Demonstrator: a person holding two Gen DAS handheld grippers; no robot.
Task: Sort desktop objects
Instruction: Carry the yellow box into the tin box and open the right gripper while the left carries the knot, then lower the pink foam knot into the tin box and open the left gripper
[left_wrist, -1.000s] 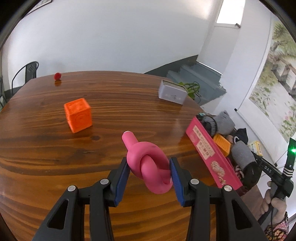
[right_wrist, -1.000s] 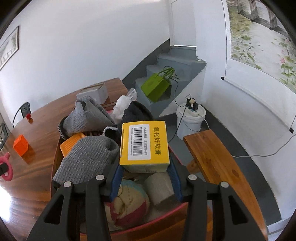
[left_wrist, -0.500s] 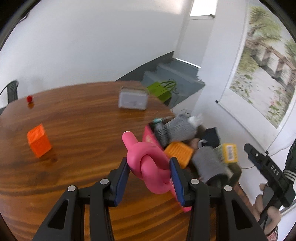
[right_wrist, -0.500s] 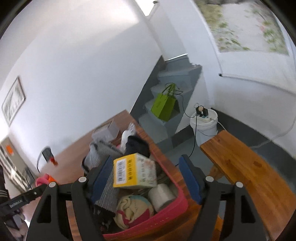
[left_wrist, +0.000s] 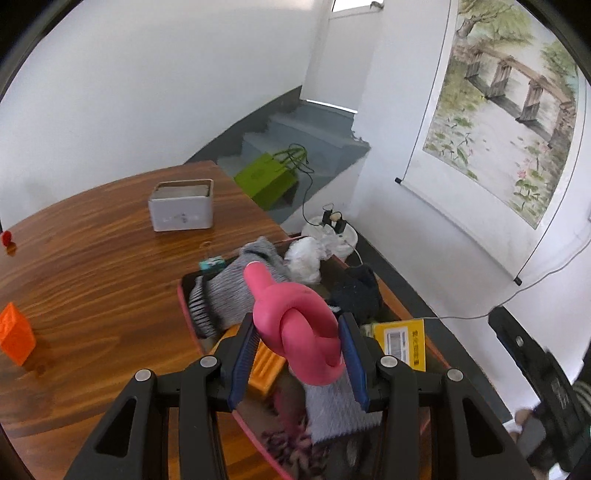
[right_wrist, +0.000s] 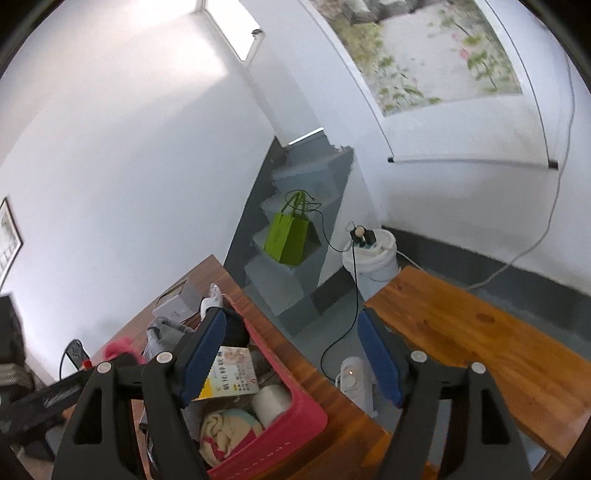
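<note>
My left gripper (left_wrist: 297, 332) is shut on a pink knotted toy (left_wrist: 295, 317) and holds it in the air above a pink basket (left_wrist: 184, 299). The basket is packed with grey socks (left_wrist: 236, 291), a black cloth, an orange piece and a yellow box (left_wrist: 400, 341). In the right wrist view my right gripper (right_wrist: 291, 325) stands open and empty, raised over the basket's (right_wrist: 288, 432) far rim. The yellow box (right_wrist: 231, 376) lies loose in the basket below its left finger. The pink toy (right_wrist: 118, 349) shows at the left.
An orange cube (left_wrist: 14, 338), a white tin (left_wrist: 181, 206) and a small red thing (left_wrist: 5, 238) stand on the wooden table (left_wrist: 92, 277). Beyond the table edge are a wooden bench (right_wrist: 480, 339), a white bucket (right_wrist: 371, 258), a green bag (right_wrist: 288, 240) and stairs.
My left gripper carried the pink toy from the table over the basket. My right gripper let go of the yellow box, opened, rose and rolled.
</note>
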